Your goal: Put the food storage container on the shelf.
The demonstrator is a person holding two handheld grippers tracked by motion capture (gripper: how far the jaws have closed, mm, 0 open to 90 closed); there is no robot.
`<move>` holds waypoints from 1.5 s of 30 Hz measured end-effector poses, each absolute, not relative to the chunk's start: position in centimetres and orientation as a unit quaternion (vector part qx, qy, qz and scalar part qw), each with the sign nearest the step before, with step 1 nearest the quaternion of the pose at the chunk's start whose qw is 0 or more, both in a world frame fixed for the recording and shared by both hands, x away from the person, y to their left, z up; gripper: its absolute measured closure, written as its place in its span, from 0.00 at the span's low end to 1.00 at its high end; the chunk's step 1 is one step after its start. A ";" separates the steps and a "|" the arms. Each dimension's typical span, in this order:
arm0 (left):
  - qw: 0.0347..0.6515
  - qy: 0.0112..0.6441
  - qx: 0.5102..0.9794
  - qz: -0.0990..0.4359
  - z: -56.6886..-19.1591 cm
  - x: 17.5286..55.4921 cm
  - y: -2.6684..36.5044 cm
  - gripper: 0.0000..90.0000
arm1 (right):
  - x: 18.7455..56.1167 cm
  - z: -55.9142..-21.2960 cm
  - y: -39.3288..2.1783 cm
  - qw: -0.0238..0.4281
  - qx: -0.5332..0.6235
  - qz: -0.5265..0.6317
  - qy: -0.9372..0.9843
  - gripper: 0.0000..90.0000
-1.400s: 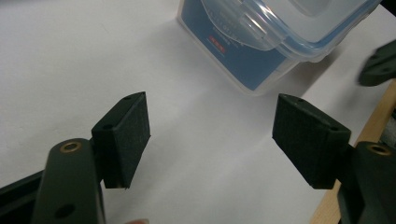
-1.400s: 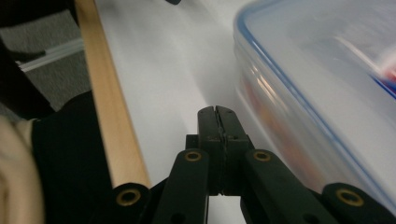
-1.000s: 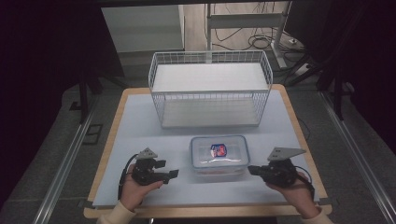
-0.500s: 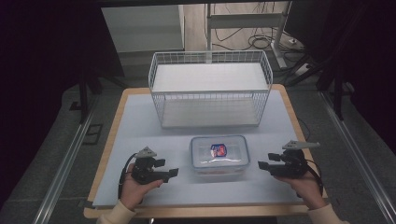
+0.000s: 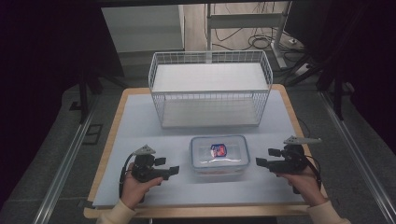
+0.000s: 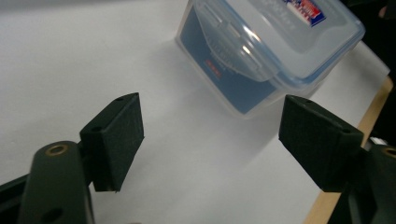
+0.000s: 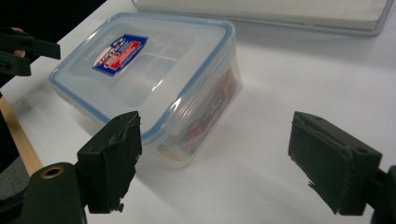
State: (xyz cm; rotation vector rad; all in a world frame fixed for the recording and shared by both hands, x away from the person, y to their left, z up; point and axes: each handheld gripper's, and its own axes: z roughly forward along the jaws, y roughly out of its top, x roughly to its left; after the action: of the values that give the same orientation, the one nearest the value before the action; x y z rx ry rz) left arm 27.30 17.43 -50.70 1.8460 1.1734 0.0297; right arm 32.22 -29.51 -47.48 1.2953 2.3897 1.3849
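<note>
High view: right gripper (image 5: pixel 263 157) now farther right.

A lab-like test bench: metal floor rails (image 5: pixel 60 172) at frame left, loose cables (image 5: pixel 261 42) at top, dark curtained surroundings

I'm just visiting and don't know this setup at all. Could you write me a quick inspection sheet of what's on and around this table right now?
Surface: pale mat on a wood-edged table, mostly bare.
Job's things: lidded clear plastic box with a red and blue label, lid on, near the front edge; white wire basket behind it, apart from it.
Clutter: nothing seen.
Grippers: left tool and right tool, each hand-held, flank the box with jaws wide apart, touching nothing.
Cables: a black cable loops from the left tool; loose cables on the floor beyond the table.
Surroundings: dark room, metal floor rails either side.
</note>
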 end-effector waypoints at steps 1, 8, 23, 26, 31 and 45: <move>0.461 0.478 0.748 0.009 -50.7 27.4 17.4 0.23 | 32.4 -47.4 -29.4 0.045 0.424 0.457 0.781 0.19; 0.485 0.489 0.724 -0.029 -50.5 28.5 17.1 0.19 | 33.4 -47.4 -28.4 0.030 0.429 0.457 0.779 0.20; 0.503 0.494 0.705 -0.081 -50.9 31.0 15.4 0.17 | 33.6 -47.3 -27.1 0.030 0.422 0.449 0.787 0.21; 0.502 0.494 0.703 -0.098 -51.3 31.8 14.3 0.17 | 33.6 -47.4 -27.2 0.032 0.422 0.446 0.788 0.21; 0.493 0.491 0.710 -0.110 -51.7 32.3 13.4 0.17 | 33.5 -47.4 -27.3 0.037 0.423 0.444 0.789 0.21; 0.483 0.483 0.715 -0.150 -52.6 32.9 12.0 0.17 | 33.6 -47.5 -27.5 0.042 0.428 0.442 0.788 0.21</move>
State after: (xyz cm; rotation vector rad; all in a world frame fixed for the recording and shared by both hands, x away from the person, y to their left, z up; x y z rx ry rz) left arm 32.94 12.02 -52.63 1.7419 1.1779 -0.3655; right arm 33.56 -27.51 -47.53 1.3087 2.4108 1.3521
